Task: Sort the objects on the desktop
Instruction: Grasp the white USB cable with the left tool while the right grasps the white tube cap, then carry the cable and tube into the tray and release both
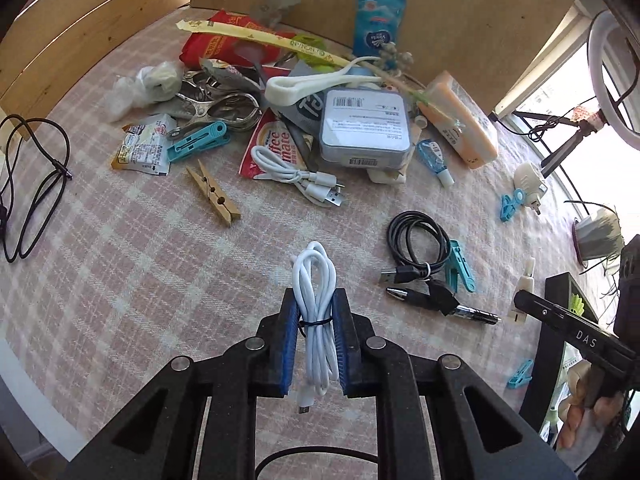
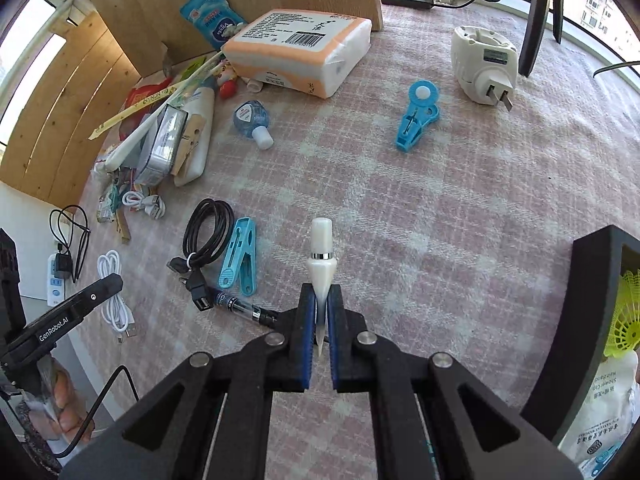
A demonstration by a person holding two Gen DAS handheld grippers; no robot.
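Carrying is under way: white cable (image 1: 316, 312) is clamped in left claw (image 1: 316, 344), white pen (image 2: 321, 268) in right claw (image 2: 320, 340); placing by kind is judged next.

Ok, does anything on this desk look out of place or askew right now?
Mostly the heap by the wooden board: a grey tin sits tilted on sachets, with a white bottle opener and metal clips jumbled around it. Nothing looks spilled or broken. The loose black cable lies half across a pen.
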